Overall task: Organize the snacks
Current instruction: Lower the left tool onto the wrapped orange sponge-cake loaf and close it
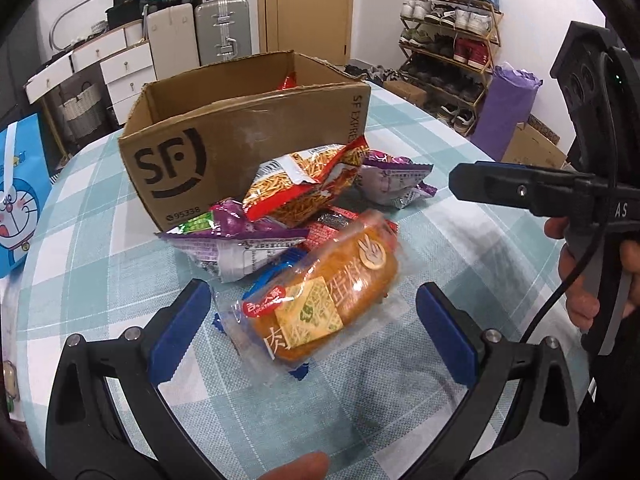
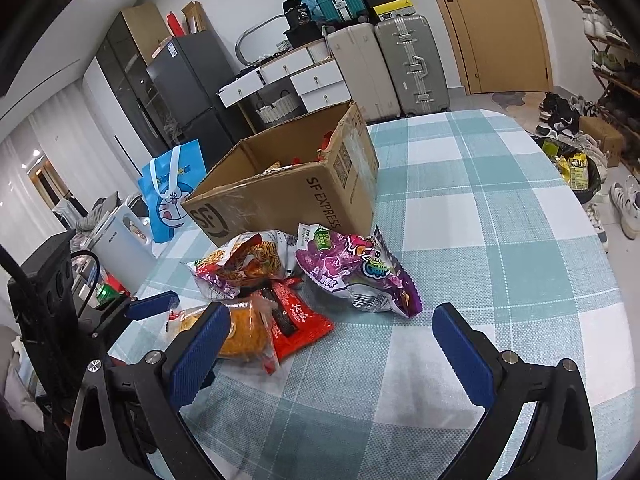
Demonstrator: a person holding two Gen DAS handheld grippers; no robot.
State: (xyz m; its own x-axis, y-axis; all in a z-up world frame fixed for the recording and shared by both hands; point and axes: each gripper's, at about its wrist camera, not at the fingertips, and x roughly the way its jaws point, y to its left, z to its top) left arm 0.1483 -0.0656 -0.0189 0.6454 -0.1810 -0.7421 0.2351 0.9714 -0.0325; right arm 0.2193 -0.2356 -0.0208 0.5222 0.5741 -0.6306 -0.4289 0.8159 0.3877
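Bread packet [image 1: 320,300] in front of cardboard box [image 1: 244,136], between wide-spread left gripper [image 1: 316,320] fingers, long axis diagonal; right gripper [image 2: 332,348] wide too, farther.

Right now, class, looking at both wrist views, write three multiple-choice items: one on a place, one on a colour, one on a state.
1. Where is the wrapped bread?
A. inside the box
B. between the left gripper's open fingers
C. on the floor

2. What colour are the finger pads?
A. blue
B. yellow
C. white

3. How is the SF cardboard box?
A. taped shut
B. crushed flat
C. open on top

Answers: 1 B, the bread lies on the checked tablecloth between the pads. 2 A, both grippers show blue. 3 C, snacks show inside.
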